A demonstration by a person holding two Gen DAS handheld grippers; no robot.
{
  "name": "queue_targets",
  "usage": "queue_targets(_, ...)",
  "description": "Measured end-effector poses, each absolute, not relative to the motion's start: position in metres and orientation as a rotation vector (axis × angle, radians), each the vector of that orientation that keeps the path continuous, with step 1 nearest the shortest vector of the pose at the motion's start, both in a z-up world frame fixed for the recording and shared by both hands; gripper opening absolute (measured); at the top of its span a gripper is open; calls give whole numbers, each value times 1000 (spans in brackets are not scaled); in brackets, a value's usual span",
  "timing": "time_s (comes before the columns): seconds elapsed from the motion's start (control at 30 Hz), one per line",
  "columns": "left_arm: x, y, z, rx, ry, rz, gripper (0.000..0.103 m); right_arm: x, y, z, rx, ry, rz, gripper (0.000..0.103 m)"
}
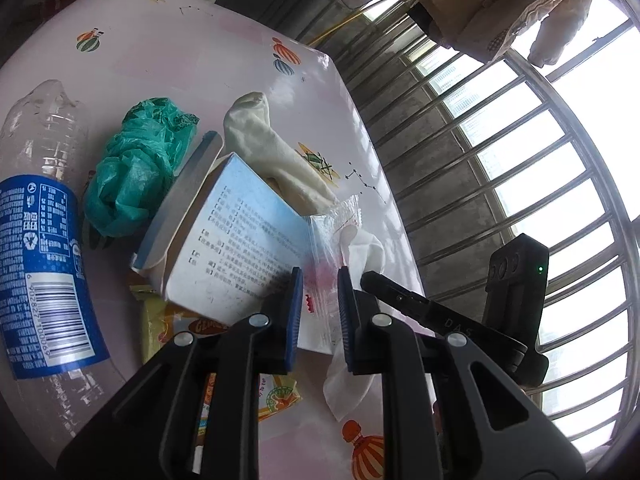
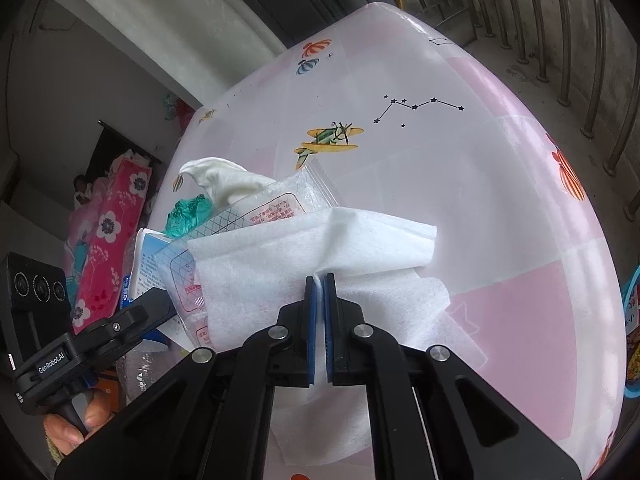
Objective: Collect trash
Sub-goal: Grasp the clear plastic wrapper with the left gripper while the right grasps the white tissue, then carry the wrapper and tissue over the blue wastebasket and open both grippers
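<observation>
**Trash heap on the table, one piece in each gripper**

The trash lies bunched on one pink patterned table (image 1: 168, 40); counted in the left wrist view: one clear plastic bottle (image 1: 44, 216) with a blue label, lying on its side; one crumpled green plastic bag (image 1: 136, 172) just beside it; one opened cardboard box (image 1: 236, 240) with a blue printed face, touching the green bag; one pale sock (image 1: 276, 156) behind the box; one clear plastic sachet (image 1: 320, 256) with red print, resting against the box; one white tissue (image 1: 360, 252) beside the sachet; one yellow snack wrapper (image 1: 168, 328) partly under the box.

The left gripper (image 1: 319, 284) has its two fingers set narrow, with the sachet between the blue pads; whether they press it I cannot tell.

The right gripper (image 2: 320, 286) has its two fingers almost together, pinching a fold of the tissue (image 2: 320, 240), which drapes over the table and touches the sachet (image 2: 276, 204).

One hand (image 2: 70, 424) holds the left gripper's handle.
</observation>
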State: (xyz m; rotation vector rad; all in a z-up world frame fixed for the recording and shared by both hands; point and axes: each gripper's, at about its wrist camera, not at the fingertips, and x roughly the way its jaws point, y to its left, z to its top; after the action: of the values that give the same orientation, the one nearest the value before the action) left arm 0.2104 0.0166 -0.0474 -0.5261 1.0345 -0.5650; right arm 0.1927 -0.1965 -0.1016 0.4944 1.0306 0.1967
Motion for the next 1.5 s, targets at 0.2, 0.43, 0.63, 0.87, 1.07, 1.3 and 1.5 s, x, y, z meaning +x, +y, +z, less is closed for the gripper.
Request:
queue_targets(0.2, 213, 8, -48, -515, 1049, -584, 15, 194, -192, -106, 491, 1039, 207, 4)
queue_targets(0.43, 215, -2, -49, -511, 1072, -610, 16, 196, -189, -107, 483, 1039, 218, 4)
queue_targets(0.63, 213, 1, -46, -554, 1080, -656, 23, 194, -189, -107, 484, 1035, 222, 4)
queue_targets(0.87, 212, -4, -42, -479, 1054, -645, 11, 190, -191, -103, 484, 1025, 220, 4)
queue_targets(1.07, 209, -3, -35, -448, 1020, -667, 2, 179, -204, -92, 515, 990, 206, 3)
queue_targets(1.3, 199, -1, -12, -431, 934, -713, 1, 156, -249, -67, 654, 892, 187, 3)
queue_targets(1.5, 190, -13, 15, -387, 864, -797, 1, 117, -303, -35, 723, 752, 93, 3)
